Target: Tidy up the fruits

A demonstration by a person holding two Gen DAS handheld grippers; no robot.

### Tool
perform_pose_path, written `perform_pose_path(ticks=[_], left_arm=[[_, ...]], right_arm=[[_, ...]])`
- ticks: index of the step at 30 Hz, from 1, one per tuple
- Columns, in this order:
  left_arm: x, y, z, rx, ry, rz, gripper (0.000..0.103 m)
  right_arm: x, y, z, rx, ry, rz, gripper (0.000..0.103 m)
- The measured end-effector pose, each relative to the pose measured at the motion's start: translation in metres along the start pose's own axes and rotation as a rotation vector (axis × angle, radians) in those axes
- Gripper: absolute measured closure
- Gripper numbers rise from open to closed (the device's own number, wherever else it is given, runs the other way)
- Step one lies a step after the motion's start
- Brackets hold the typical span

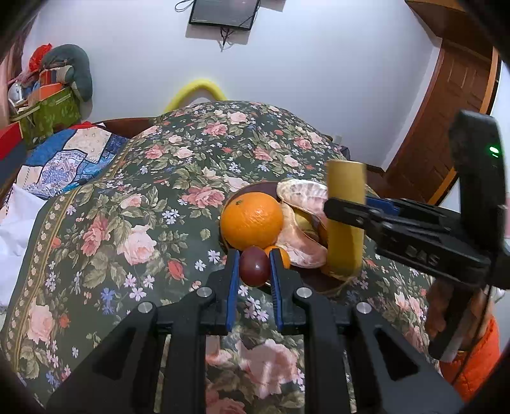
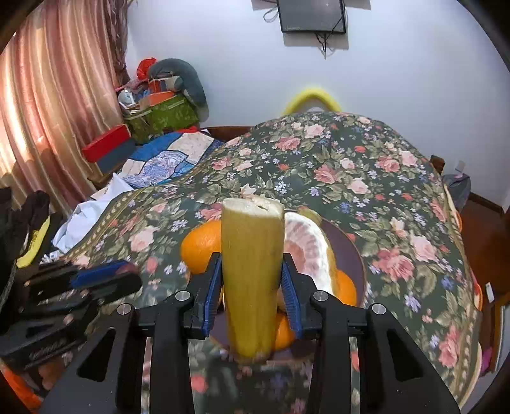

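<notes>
While both tools work over the floral bedspread (image 1: 134,197), the left gripper (image 1: 254,267) pinches a small dark-red fruit (image 1: 254,267) between its blue pads (image 1: 233,280), one pad pressed to each side of it. This fruit sits at the 6 o'clock edge of the brown bowl (image 1: 255,188), just below the large orange (image 1: 251,220) and touching or nearly touching a smaller orange fruit (image 1: 283,256) at its 3 o'clock.

The right gripper (image 2: 251,293) is clamped on an upright yellow-green stalk piece (image 2: 251,274), cut flat at the top, its blue pads (image 2: 212,296) bearing on both flanks. In the left wrist view the same stalk piece (image 1: 346,219) stands at the bowl's 3 o'clock side, with the right gripper (image 1: 347,214) reaching in from 3 o'clock. Its lower end is blurred; whether it rests on the bowl cannot be determined.

Inside the bowl (image 2: 349,251), peeled pomelo segments (image 1: 302,219) lie to the 3 o'clock of the large orange, touching it. From the right wrist view, the large orange (image 2: 200,246) shows at 9 o'clock of the stalk, the pomelo segments (image 2: 306,245) at 3 o'clock, with further orange fruit (image 2: 346,286) beneath them.

A dark screen (image 1: 223,12) hangs on the wall at 12 o'clock.
</notes>
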State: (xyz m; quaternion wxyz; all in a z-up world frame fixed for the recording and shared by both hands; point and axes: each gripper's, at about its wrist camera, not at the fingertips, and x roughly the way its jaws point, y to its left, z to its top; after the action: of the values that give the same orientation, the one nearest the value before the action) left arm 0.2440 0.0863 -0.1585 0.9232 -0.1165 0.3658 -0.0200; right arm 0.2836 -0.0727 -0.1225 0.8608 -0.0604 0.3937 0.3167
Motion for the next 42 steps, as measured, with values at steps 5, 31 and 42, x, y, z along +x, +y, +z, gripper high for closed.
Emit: perform_pose_path(ticks=[5, 31, 42], left_arm=[[0.008, 0.007, 0.001, -0.016, 0.005, -0.012, 0.085], [0.054, -0.05, -0.008, 0.092, 0.11, -0.011, 0.085], [0.009, -0.044, 0.003, 0.045, 0.044, -0.008, 0.085]], right_arm=[[0.023, -0.003, 0.006, 0.006, 0.033, -0.038, 0.07], [-0.038, -0.041, -0.033, 0.086, -0.053, -0.062, 0.054], [-0.064, -0.031, -0.035, 0.079, -0.101, -0.095, 0.051]])
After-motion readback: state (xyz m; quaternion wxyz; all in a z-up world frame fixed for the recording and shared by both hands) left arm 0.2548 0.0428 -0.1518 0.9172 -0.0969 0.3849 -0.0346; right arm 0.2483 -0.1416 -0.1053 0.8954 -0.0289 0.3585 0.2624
